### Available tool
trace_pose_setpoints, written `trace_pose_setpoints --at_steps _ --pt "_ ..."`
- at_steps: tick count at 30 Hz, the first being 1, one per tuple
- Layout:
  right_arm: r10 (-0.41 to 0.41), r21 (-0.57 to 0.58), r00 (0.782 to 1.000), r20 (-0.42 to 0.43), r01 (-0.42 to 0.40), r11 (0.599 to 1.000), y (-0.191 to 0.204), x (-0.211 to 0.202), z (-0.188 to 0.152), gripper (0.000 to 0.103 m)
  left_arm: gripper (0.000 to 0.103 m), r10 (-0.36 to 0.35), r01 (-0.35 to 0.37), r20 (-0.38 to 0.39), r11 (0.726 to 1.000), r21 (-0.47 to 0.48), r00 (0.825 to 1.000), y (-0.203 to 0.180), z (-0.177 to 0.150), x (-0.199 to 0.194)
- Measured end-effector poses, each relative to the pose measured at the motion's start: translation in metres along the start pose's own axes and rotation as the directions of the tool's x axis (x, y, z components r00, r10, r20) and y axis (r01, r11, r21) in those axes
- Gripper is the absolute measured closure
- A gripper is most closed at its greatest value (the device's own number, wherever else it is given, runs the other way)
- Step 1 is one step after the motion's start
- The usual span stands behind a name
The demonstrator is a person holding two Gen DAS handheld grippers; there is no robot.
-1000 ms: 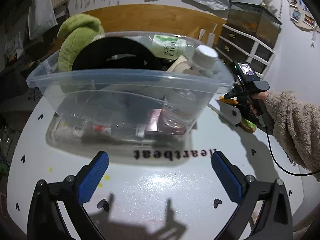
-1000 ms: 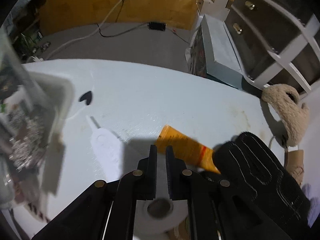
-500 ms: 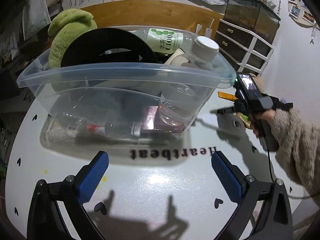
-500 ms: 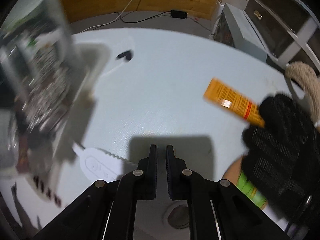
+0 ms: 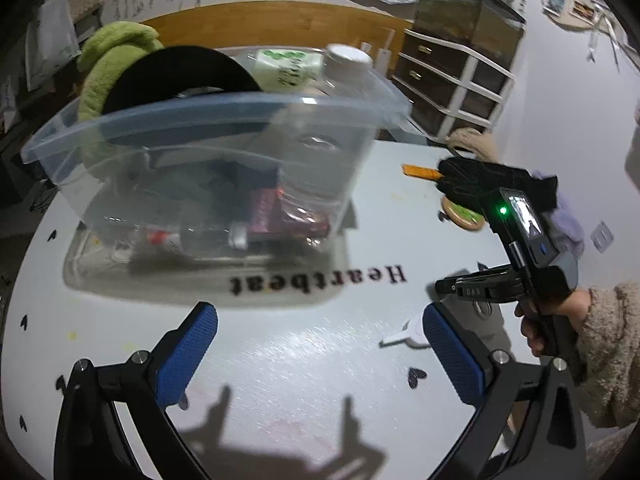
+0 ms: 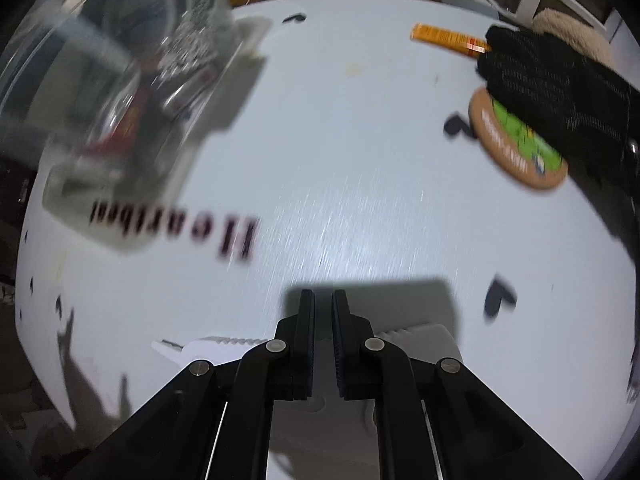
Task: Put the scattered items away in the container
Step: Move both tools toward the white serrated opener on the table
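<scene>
Step in hand: fetching another stray. Right tool (image 6: 322, 340) was clenched, empty, above the white comb (image 5: 404, 334) on the desk (image 6: 360, 200); left tool (image 5: 320, 356) gaped, empty, before the bin (image 5: 216, 120). Next move calls for parting its jaws over the comb

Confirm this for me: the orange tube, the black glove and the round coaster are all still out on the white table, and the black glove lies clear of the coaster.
Wrong on one point. The black glove is not clear of the round coaster: it lies over the coaster's far part, as the right wrist view shows. The rest holds: the orange tube, glove and coaster are all out on the white table, none in the container.
</scene>
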State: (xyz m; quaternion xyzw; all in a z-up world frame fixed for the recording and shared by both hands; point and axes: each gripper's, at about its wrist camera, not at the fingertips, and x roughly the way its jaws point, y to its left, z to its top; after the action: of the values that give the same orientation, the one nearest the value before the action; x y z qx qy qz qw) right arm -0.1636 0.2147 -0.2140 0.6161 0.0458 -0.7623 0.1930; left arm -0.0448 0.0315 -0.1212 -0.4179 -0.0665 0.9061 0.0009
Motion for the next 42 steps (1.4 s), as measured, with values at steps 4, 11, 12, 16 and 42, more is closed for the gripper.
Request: trace_pose_setpoints --at_steps 4,11,12,16,42 --pt "0.019 0.118 0.997 0.076 -0.028 0.993 -0.027 -0.036 -0.013 0.094 0.0 -0.025 0.027 -0.023 0.998 0.06 0.999 -0.018 -0.01 0.015" --pt "-0.054 0.298 0.998 0.036 0.041 0.954 -0.1 -0.048 -0.022 0.094 0.0 -0.057 0.061 -0.044 0.993 0.097 0.997 -0.038 -0.022 0.026" --pt "-0.058 0.289 0.998 0.014 0.052 0.956 -0.105 -0.042 -0.026 0.094 0.0 -0.055 0.06 -0.044 0.994 0.097 0.997 -0.038 -0.024 0.025" --pt "-0.072 0.197 0.997 -0.024 0.075 0.977 -0.092 -0.027 -0.031 0.094 0.0 -0.033 0.037 -0.049 0.996 0.078 0.998 -0.029 -0.032 0.023" --pt "0.107 -0.128 0.989 -0.1 -0.119 0.985 0.105 0.001 -0.022 0.094 0.0 0.097 -0.101 -0.142 0.995 -0.024 0.985 0.121 -0.086 0.015"
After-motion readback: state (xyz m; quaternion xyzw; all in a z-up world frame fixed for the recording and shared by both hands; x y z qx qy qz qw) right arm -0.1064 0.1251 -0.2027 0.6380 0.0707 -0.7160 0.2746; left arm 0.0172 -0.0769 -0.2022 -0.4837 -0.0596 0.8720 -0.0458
